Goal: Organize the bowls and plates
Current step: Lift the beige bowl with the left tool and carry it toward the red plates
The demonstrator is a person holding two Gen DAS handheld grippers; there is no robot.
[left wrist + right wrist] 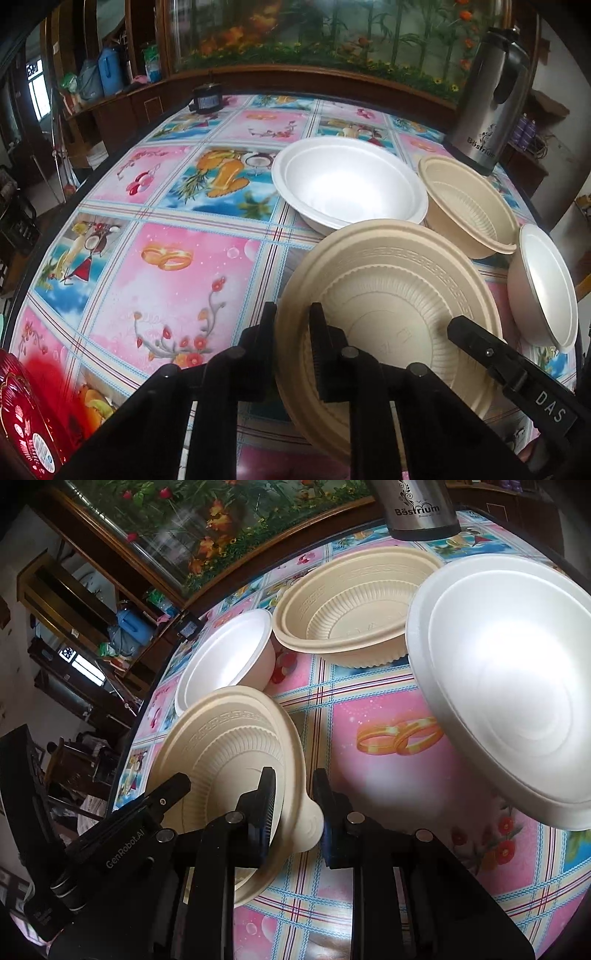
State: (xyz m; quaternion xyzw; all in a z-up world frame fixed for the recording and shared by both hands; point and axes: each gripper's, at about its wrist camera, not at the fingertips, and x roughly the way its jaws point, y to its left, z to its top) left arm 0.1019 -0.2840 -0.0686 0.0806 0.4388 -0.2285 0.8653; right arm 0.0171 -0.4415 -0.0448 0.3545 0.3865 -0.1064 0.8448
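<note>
At table (177,258) edge nearest me, I've got both grippers on one beige bowl (399,291). Left gripper (293,314) is clamped on its left rim: one finger outside the wall, one inside, pads pressing the rim. Right gripper (293,779) is closed on the same bowl's right rim, again one finger inside the bowl, one outside. In the right wrist view that rim looks pinched into a small fold between the pads. The bowl sits tilted, rim facing me.

Landmark: steel flask (487,107) at the table's far side.

- Second beige bowl (469,206) is just in front of the flask, upright on the table. In the right wrist view it looks like two nested shells; I can't tell for sure.
- Big white bowl (347,184) is left of the flask, beside that second beige bowl, rims close or touching; I can't tell which.
- Another white bowl (543,288) is nearer me than the flask, at the right edge of the left view, tilted on its side, rim close to the second beige bowl.
- Held beige bowl is nearest me, well in front of the flask, between the two white bowls.

Red packet (26,417) lies at the near-left corner, far from the flask. Small dark pot (207,98) stands at the far edge, left of the flask.
</note>
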